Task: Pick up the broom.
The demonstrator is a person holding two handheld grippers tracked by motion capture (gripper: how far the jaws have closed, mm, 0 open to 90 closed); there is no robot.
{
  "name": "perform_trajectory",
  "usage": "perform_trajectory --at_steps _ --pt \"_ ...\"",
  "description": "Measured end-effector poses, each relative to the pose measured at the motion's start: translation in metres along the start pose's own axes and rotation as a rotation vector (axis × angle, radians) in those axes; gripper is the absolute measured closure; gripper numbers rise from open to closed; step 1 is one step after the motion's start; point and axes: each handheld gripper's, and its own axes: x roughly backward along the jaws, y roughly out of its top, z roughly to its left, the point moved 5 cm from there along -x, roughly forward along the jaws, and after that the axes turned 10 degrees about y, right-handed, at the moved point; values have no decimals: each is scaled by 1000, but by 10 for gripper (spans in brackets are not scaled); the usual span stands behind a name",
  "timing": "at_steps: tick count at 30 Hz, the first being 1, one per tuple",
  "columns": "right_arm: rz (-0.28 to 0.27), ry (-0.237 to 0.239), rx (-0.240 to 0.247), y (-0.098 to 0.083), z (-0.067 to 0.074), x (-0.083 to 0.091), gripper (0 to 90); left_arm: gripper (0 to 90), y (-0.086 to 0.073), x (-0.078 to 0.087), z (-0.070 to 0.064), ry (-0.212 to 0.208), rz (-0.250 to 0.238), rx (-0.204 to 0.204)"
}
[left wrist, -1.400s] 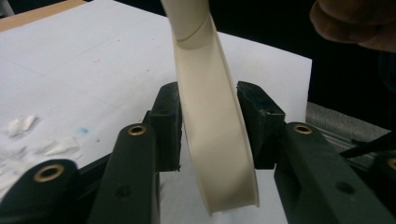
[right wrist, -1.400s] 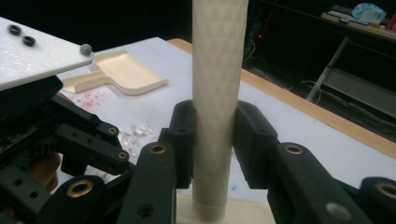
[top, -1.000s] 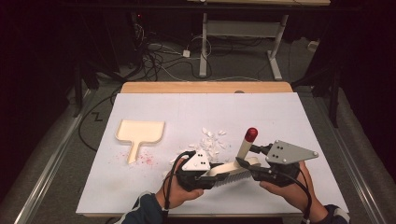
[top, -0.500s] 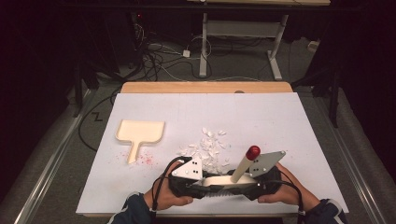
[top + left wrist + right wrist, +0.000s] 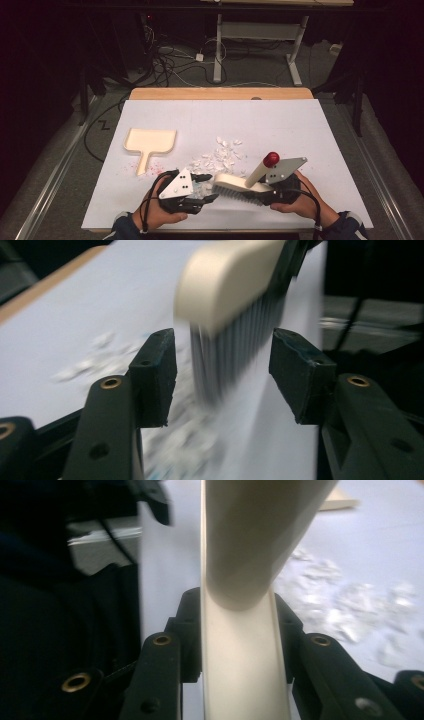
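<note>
Table [image 5: 310, 120]: white top, wooden strip along the far edge.

Dustpan [image 5: 150, 142]: cream, flat on the left half of the table, handle pointing toward the near edge; well apart from both grippers. Faint pink specks on the table beside its handle.

Scraps [image 5: 220, 157]: white, scattered in a loose patch at mid-table, between dustpan and brush; some lying just ahead of the left gripper. Seen again, blurred, in the right gripper view [image 5: 350, 605].

Brush [image 5: 240, 185]: cream back, pale bristles pointing down to the table, near the front edge; handle rising up and to the right, ending in a red knob [image 5: 271, 159].

Right gripper [image 5: 275, 192]: held in the right hand [image 5: 300, 197], jaws closed tight on the brush's cream back, one on either side, as seen in the right gripper view [image 5: 242, 645].

Left gripper [image 5: 205, 187]: held in the left hand [image 5: 160, 210], jaws wide apart, gripping nothing. In the left gripper view [image 5: 222, 375], free end of the brush [image 5: 225, 285] standing just ahead of the gap, bristles blurred; contact with either jaw not determinable.
</note>
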Motion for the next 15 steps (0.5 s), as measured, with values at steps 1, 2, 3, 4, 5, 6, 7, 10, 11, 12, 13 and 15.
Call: perform_trajectory --at_steps 1,2,3,4,5,6,7,10,11,12,13,15 --pt "-6 -27 -14 0 -4 3 677 406 -4 5 3 24 -2 7" --pt "-8 -47 -24 -1 -8 5 676 387 -9 10 6 51 -4 28" --pt "-13 -67 -31 -1 -12 8 676 338 -14 14 10 91 3 42" --pt "-20 -87 -39 -2 -15 12 676 280 -19 19 13 135 17 38" --pt "-25 -104 -47 -2 -18 15 676 255 -25 23 15 181 26 25" --pt "-32 -120 -53 -2 -21 19 676 232 -31 28 18 217 28 25" --pt "-37 -148 -58 -1 -24 22 676 213 -38 32 20 238 32 38" --pt "-52 -206 -82 -1 -34 31 676 185 -59 43 27 327 75 27" --pt "-52 -237 -90 -2 -37 34 676 183 -59 43 27 327 75 27" --pt "-48 -261 -95 -3 -40 36 676 183 -66 47 29 346 87 33" --pt "-46 -279 -95 -4 -44 38 676 182 -78 54 32 379 111 43" --pt "-42 -322 -108 -7 -52 41 676 182 -83 57 33 387 122 56"
